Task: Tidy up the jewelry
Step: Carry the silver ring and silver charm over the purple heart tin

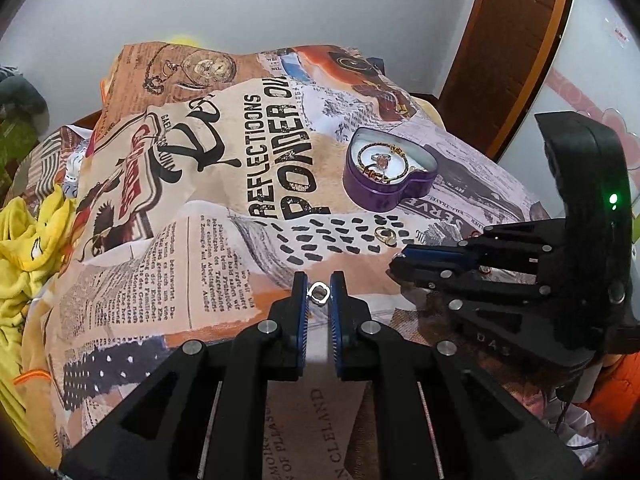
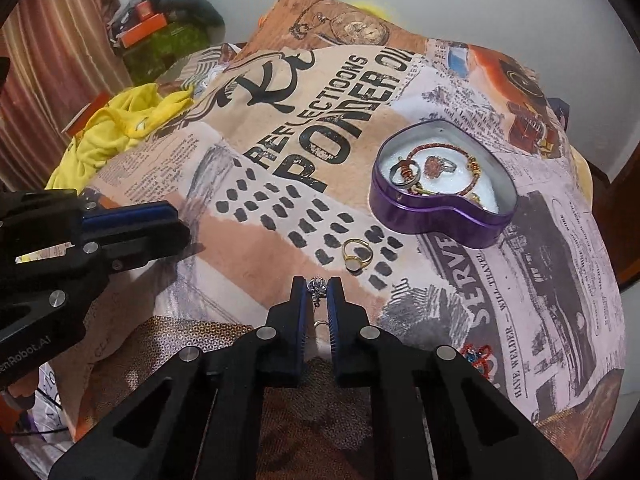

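Observation:
A purple heart-shaped tin (image 1: 384, 190) (image 2: 440, 220) sits on a printed cloth; it holds a beaded bracelet (image 2: 448, 150), a stone ring (image 2: 438, 166) and a plain ring (image 2: 404, 174). My left gripper (image 1: 319, 294) is shut on a small silver ring (image 1: 319, 294). My right gripper (image 2: 318, 290) is shut on a small silver ornament (image 2: 317, 286) and shows at the right of the left wrist view (image 1: 404, 262). A gold ring (image 1: 386, 235) (image 2: 357, 255) lies on the cloth between the grippers and the tin. The left gripper shows at the left of the right wrist view (image 2: 176, 224).
The printed cloth (image 1: 224, 216) covers a rounded mound. A yellow garment (image 1: 28, 240) (image 2: 116, 128) lies at the left. A red and blue beaded piece (image 2: 478, 356) and a small ring (image 2: 320, 324) lie on the cloth near my right gripper. A wooden door (image 1: 508, 48) stands at the back right.

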Available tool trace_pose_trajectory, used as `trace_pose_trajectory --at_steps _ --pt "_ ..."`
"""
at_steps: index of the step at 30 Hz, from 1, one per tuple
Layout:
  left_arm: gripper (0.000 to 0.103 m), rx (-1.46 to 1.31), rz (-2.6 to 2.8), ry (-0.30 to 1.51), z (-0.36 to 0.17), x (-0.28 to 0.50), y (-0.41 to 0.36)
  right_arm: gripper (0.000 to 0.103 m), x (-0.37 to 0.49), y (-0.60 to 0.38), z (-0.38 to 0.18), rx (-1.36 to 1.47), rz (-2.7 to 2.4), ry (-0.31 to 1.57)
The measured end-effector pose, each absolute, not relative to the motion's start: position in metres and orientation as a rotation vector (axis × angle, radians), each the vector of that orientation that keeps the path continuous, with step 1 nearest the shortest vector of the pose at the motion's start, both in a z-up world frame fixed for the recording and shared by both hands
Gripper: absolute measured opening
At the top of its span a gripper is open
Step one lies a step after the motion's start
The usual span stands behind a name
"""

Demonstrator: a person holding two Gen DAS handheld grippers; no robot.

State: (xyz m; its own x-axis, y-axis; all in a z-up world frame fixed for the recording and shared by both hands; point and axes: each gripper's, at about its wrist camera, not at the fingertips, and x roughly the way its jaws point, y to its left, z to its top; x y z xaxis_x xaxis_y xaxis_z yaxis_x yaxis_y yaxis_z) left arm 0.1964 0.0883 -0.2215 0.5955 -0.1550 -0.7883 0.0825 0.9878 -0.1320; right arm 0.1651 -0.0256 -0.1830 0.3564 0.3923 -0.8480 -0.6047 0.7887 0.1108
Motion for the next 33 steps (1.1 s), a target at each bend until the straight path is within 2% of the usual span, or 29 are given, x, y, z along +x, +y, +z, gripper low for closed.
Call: trace_pose_trajectory --at_steps 18,33 --pt "0.009 -0.049 -0.18 0.84 -0.18 0.211 0.056 0.009 0.173 -0.079 -0.115 -0.133 0.552 0.848" --pt "0.009 -0.025 -0.2 0.833 -0.176 0.255 0.042 0.009 0.198 -0.093 -0.098 -0.111 0.522 0.78"
